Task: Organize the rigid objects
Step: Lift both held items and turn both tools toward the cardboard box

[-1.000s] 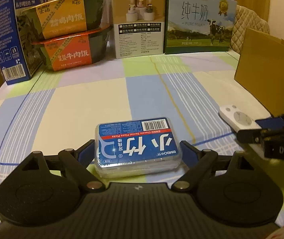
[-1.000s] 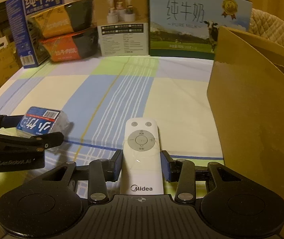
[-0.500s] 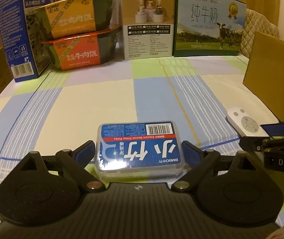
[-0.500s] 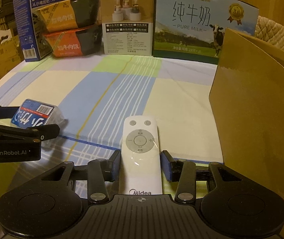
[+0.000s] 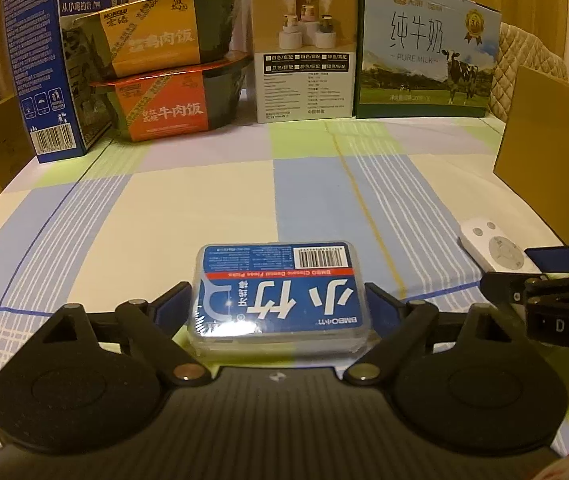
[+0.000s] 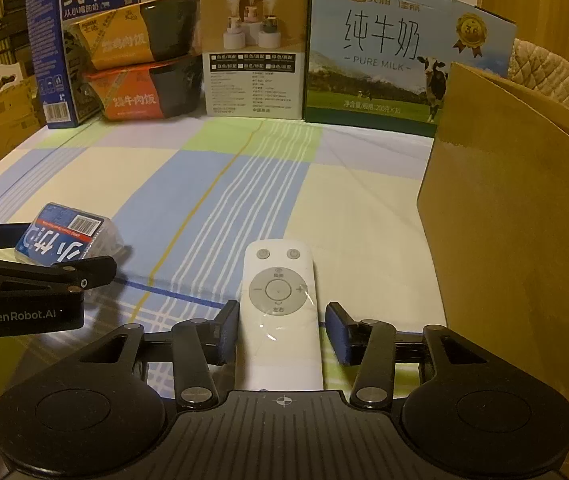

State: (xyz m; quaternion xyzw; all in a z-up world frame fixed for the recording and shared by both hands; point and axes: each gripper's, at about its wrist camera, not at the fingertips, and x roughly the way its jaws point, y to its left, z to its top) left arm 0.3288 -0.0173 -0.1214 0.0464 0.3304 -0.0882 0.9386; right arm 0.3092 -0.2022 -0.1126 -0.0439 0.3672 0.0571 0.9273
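A clear plastic box with a blue label, the dental floss box point(image 5: 278, 294), sits between the fingers of my left gripper point(image 5: 280, 308), which is shut on it just above the checked tablecloth. It also shows in the right wrist view point(image 6: 60, 240). A white Midea remote point(image 6: 280, 312) lies between the fingers of my right gripper point(image 6: 282, 334). The jaws stand a little apart from its sides, with a gap on the right. The remote also shows in the left wrist view point(image 5: 498, 250).
A tall brown cardboard box point(image 6: 516, 260) stands close on the right. Along the table's far edge stand a blue milk carton point(image 5: 50, 68), two stacked rice bowls point(image 5: 168, 72), a humidifier box point(image 5: 304, 56) and a green milk carton point(image 5: 428, 48).
Both grippers have tilted up and drawn back slightly. The floss box has risen with the left gripper. The right gripper's jaws have opened slightly around the remote.
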